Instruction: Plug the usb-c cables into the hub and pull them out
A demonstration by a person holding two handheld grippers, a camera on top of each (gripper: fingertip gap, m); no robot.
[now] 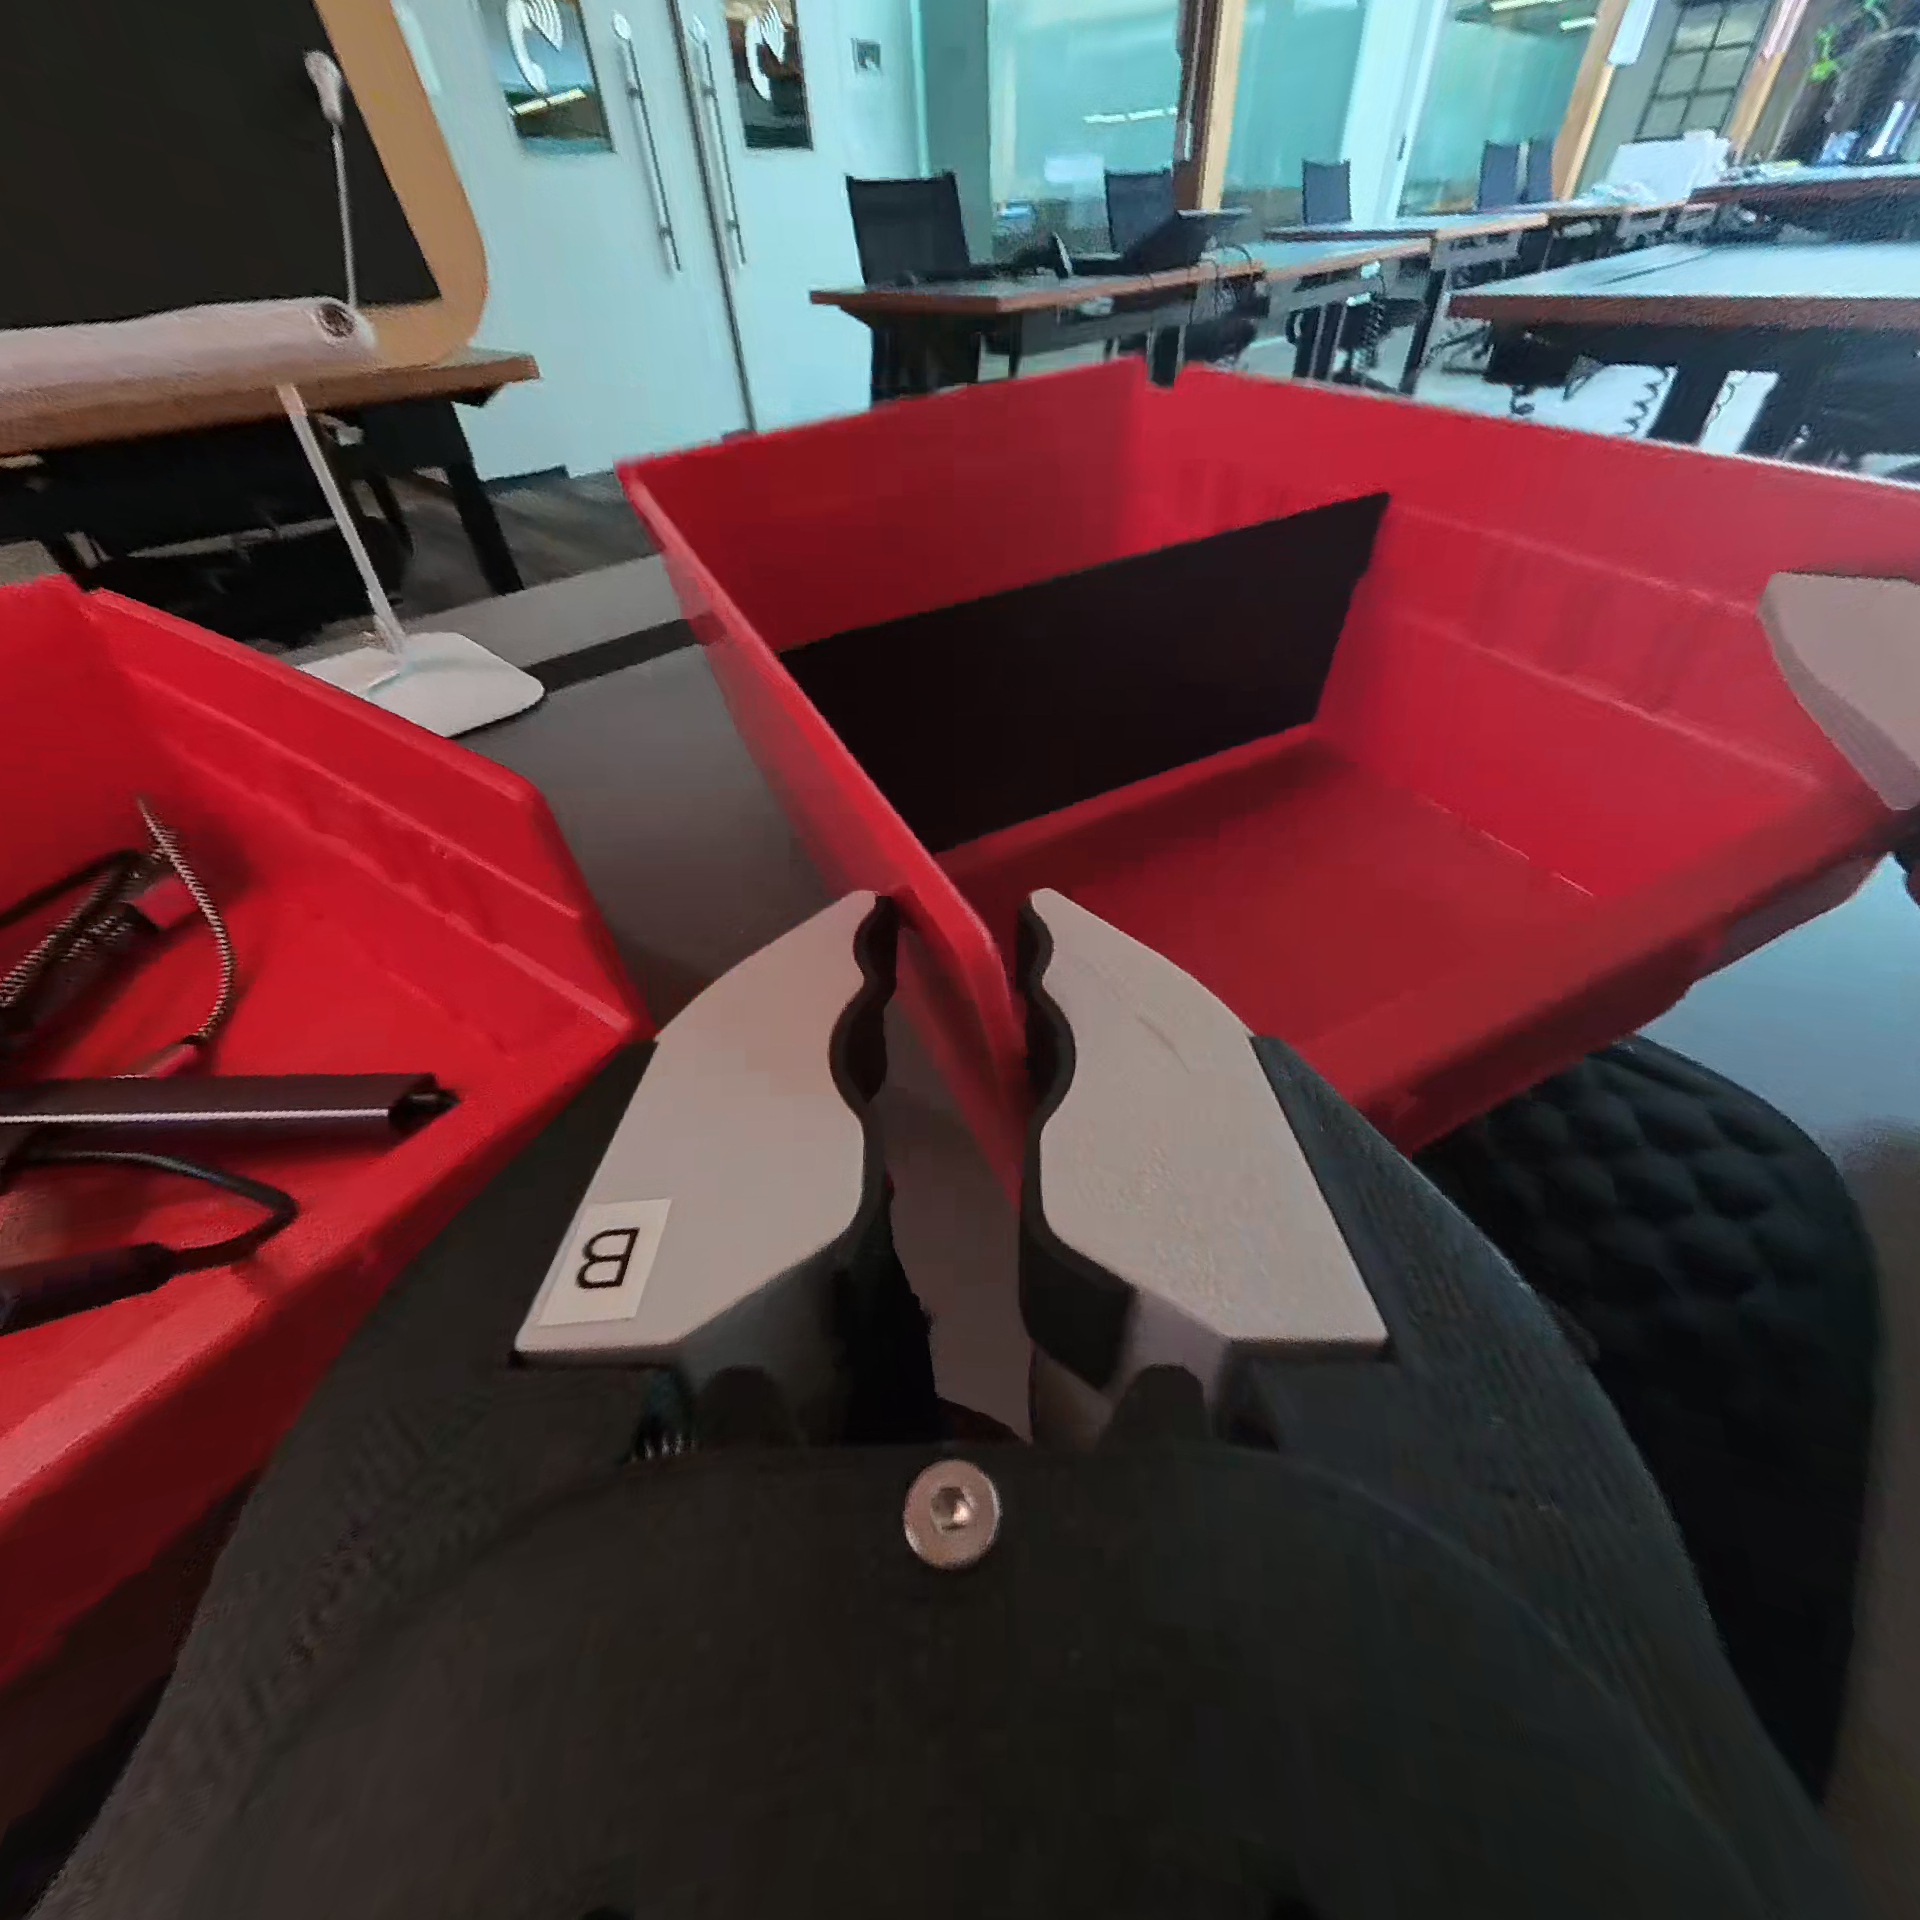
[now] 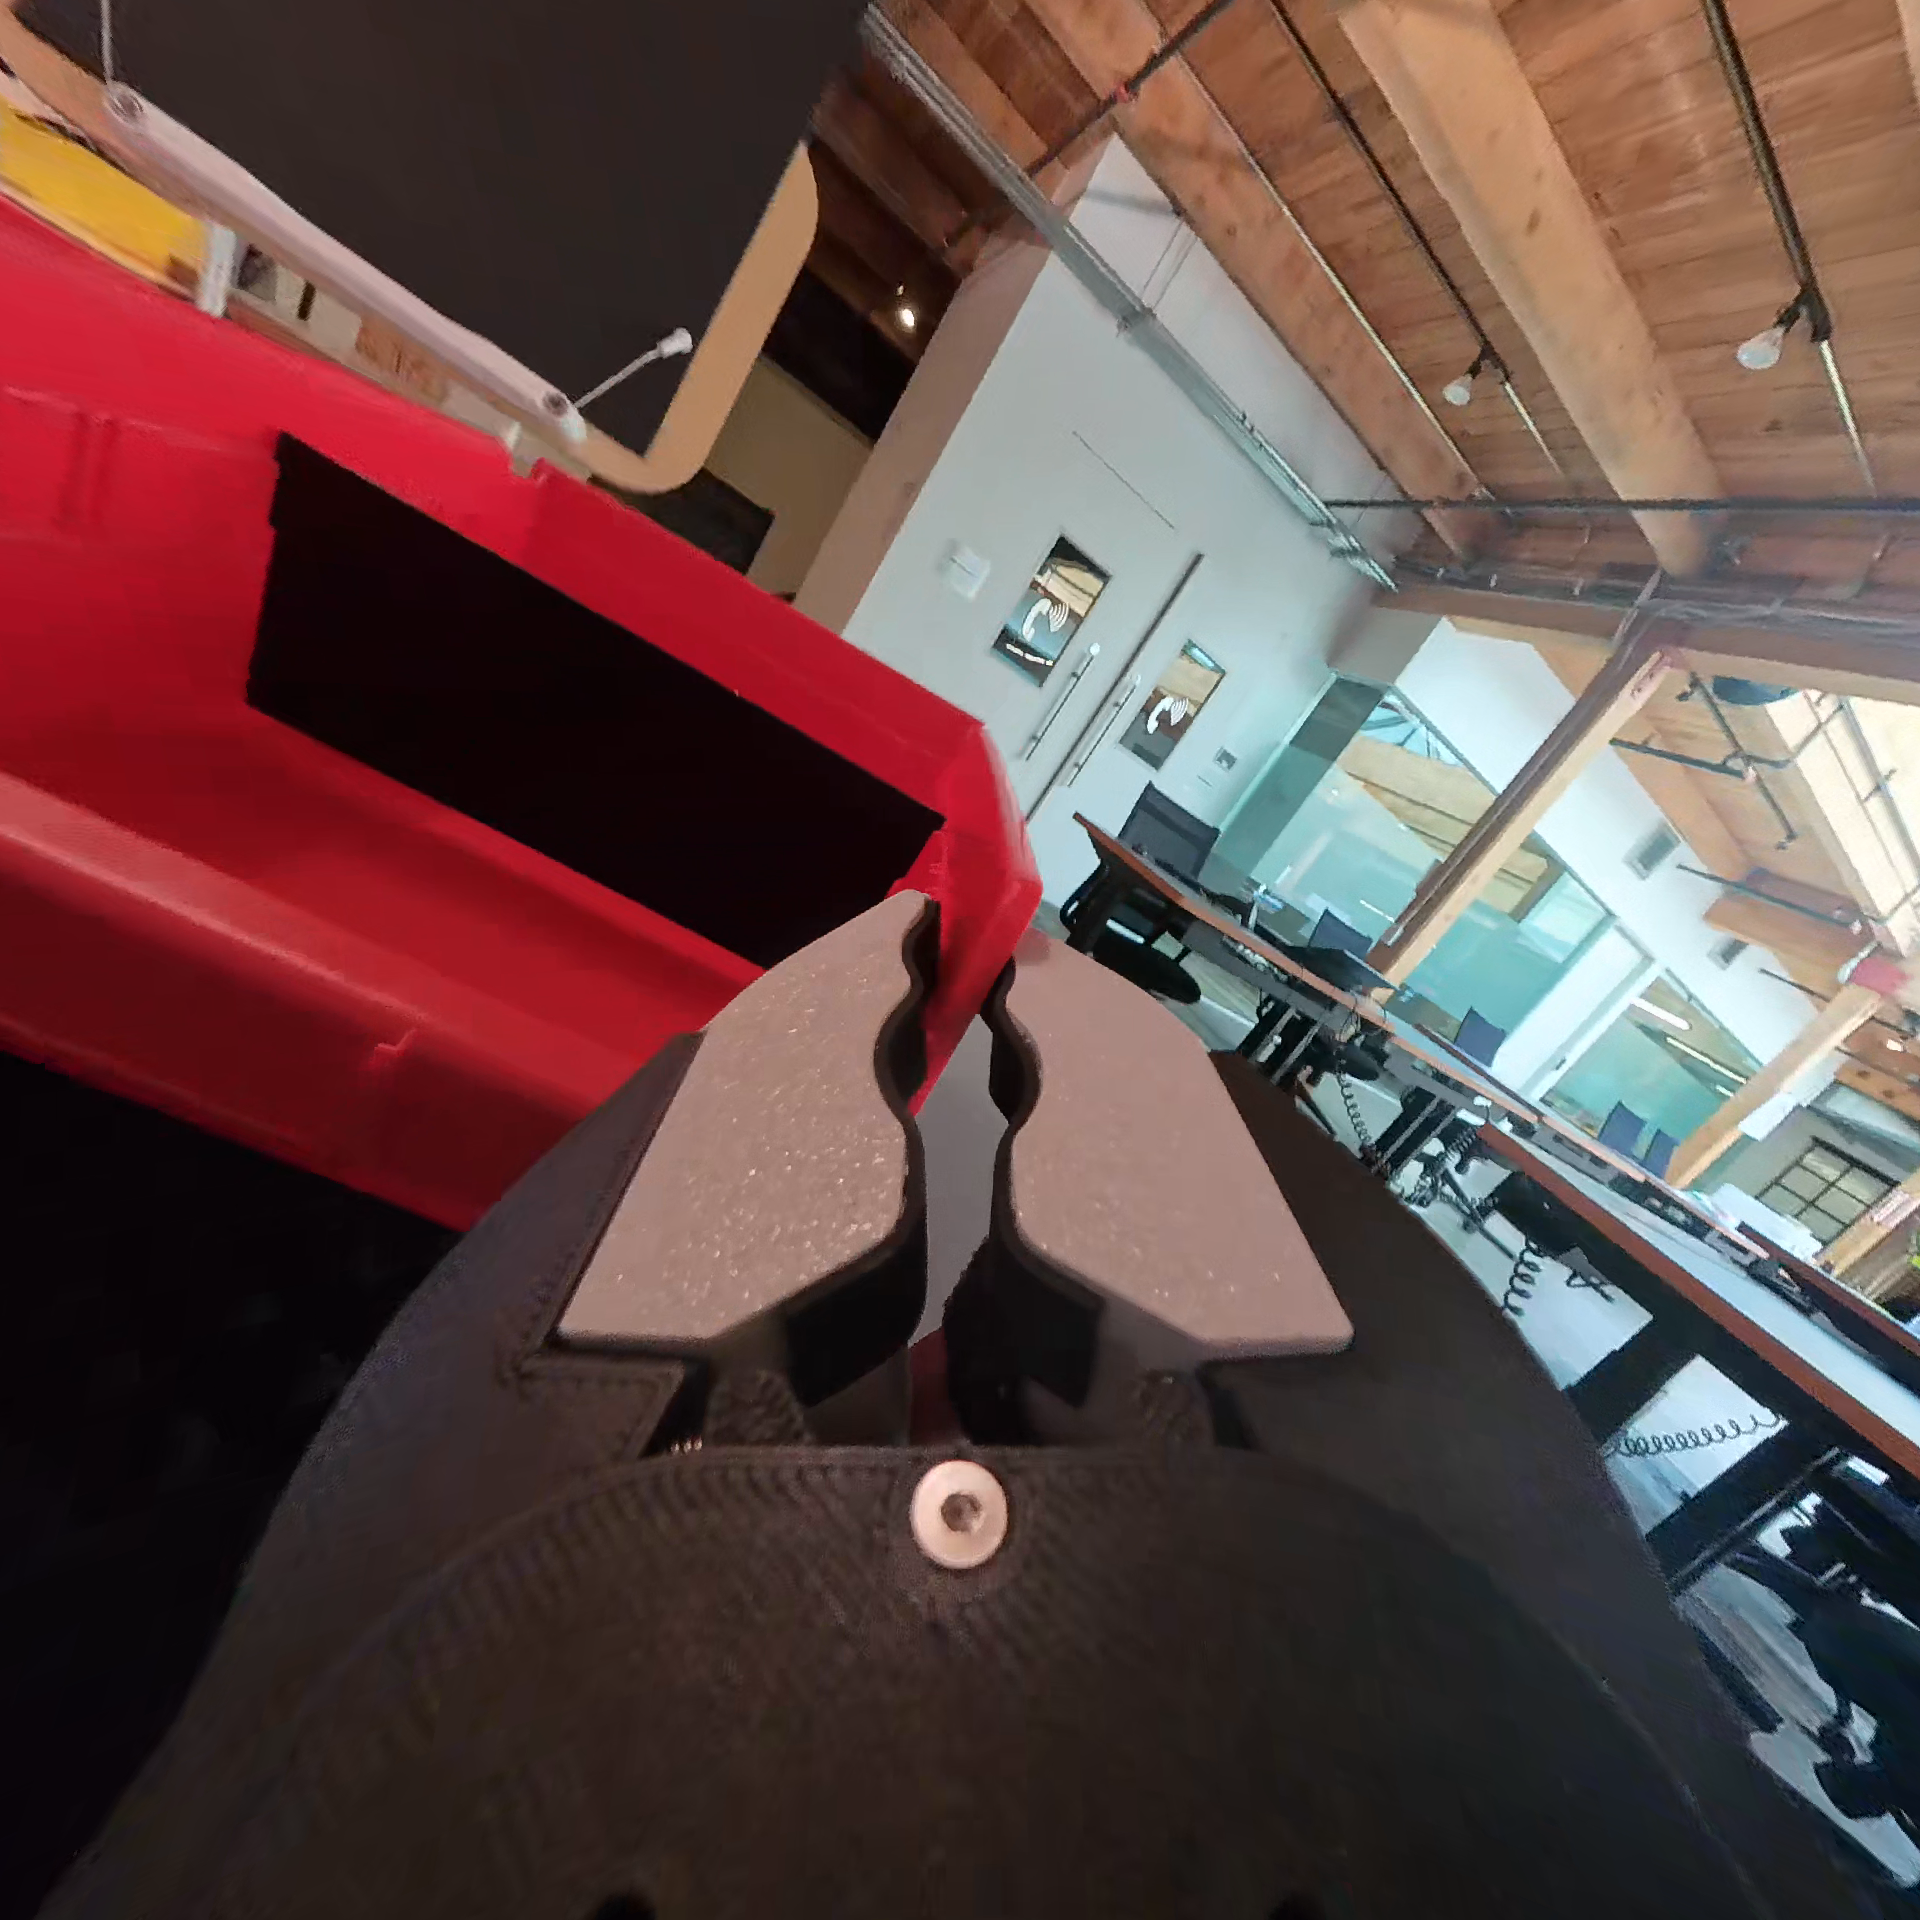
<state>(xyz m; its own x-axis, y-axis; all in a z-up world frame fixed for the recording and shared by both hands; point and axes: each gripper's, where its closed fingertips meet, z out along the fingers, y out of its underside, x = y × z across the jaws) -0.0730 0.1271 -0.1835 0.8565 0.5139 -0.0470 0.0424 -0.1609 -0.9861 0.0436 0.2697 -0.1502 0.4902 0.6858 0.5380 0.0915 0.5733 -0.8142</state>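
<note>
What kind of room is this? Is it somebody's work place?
Most likely a big open office. Long desks stand in rows with black office chairs, glass-walled rooms run along the back, and the ceiling has wooden beams. Both grippers grip the walls of a red bin on a dark table.

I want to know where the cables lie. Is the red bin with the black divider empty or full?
The near compartment of the red bin is empty: only bare red floor. The black divider hides what lies behind it.

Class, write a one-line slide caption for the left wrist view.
Left gripper fingers straddle empty red bin's wall; cables wait in neighbouring bin.
</note>
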